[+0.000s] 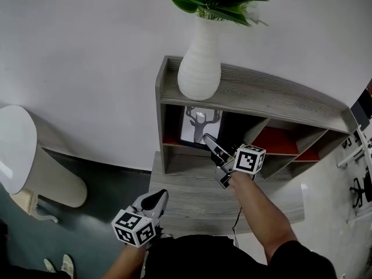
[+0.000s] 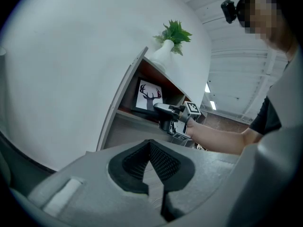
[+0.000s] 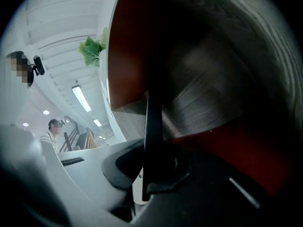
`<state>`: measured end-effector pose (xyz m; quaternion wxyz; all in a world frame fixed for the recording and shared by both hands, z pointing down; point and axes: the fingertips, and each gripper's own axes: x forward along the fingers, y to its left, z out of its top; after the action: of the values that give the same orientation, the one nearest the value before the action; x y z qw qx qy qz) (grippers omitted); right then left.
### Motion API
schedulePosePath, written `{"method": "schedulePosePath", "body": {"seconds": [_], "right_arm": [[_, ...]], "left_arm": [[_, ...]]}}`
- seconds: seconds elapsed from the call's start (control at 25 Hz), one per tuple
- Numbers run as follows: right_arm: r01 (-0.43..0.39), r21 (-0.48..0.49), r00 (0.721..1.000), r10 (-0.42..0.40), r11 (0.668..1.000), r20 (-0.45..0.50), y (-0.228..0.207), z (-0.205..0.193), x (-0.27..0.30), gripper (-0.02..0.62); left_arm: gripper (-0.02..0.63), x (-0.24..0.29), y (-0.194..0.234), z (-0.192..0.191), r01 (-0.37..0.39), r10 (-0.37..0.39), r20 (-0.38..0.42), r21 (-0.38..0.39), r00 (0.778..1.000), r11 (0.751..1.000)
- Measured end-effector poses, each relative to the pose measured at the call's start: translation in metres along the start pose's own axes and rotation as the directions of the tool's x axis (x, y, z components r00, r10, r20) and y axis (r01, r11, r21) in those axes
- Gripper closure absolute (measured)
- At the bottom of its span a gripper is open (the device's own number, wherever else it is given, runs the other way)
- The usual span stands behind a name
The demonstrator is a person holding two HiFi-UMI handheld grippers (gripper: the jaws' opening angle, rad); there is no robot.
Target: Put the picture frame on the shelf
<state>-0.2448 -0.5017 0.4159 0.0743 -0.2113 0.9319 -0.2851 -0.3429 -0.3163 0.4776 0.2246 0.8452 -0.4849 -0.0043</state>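
Note:
The picture frame (image 1: 201,124), a black frame round a deer print, stands upright in the left compartment of the grey wooden shelf (image 1: 261,95). My right gripper (image 1: 210,143) is shut on the frame's lower right edge. In the right gripper view the frame (image 3: 152,126) shows edge-on as a thin dark strip pinched between the pads. My left gripper (image 1: 158,197) hangs low at the front left, shut and holding nothing. The left gripper view looks past its closed jaws at the frame (image 2: 150,95) and the right gripper (image 2: 161,109).
A white ribbed vase (image 1: 199,68) with green leaves stands on the shelf's top, right above the frame's compartment. Compartments with red floors (image 1: 279,141) lie to the right. A grey wooden ledge (image 1: 186,185) runs in front. A white rounded object (image 1: 17,150) sits on the floor at the left.

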Motion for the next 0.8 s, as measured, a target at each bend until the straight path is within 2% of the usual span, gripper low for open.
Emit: {"method": "schedulePosePath", "body": {"seconds": [0.2,0.36,0.52,0.8], "right_arm": [[0.058,-0.069,0.992,-0.065,0.996,-0.111,-0.006,-0.006,0.019,0.552],[0.059,-0.062,0.982,-0.069,0.996,-0.177,-0.003,-0.009,0.035,0.550],[0.123,-0.073,0.967,-0.136,0.990,-0.213,-0.004,-0.009,0.042,0.521],[0.186,-0.143,0.919,-0.224,0.972,-0.325,-0.005,-0.010,0.040,0.494]], "left_arm": [[0.597,-0.005,0.005,0.002,-0.014,0.014,0.009,0.001,1.000,1.000],[0.597,-0.005,0.007,0.002,-0.020,0.020,0.013,-0.006,1.000,1.000],[0.597,-0.002,0.005,0.002,-0.013,0.013,0.018,-0.008,1.000,1.000],[0.597,0.003,0.003,0.000,0.007,-0.007,0.005,-0.014,1.000,1.000]]}}
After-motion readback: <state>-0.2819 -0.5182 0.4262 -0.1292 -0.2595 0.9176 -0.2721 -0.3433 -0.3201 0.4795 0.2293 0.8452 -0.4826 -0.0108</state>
